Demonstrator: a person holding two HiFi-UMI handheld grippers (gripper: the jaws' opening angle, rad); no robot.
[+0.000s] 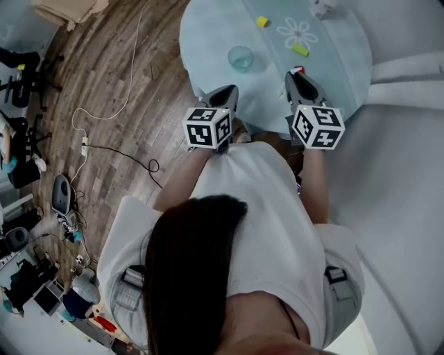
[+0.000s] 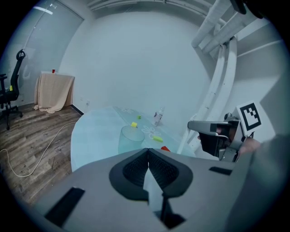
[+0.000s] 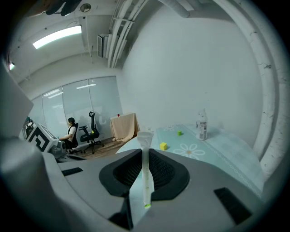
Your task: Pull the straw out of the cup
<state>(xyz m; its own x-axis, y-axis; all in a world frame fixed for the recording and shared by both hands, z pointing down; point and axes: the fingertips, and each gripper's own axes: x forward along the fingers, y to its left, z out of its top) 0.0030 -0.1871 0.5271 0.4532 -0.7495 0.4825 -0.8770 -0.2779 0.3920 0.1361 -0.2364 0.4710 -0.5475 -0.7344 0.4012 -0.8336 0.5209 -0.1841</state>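
The round pale-blue tabletop (image 1: 208, 31) fills the far part of the scene, with a flower pattern printed on it. Both grippers hang over its near edge. The left gripper (image 1: 225, 91) has its jaws brought together with nothing between them. The right gripper (image 1: 298, 76), apart from it on the right, has its jaws nearly closed and clamped on the white straw (image 3: 145, 172), which stands upright between the pads. The clear cup (image 1: 241, 57) stands on the tabletop just beyond the left gripper, and the straw is outside it. Small yellow blocks (image 1: 261, 21) lie farther back
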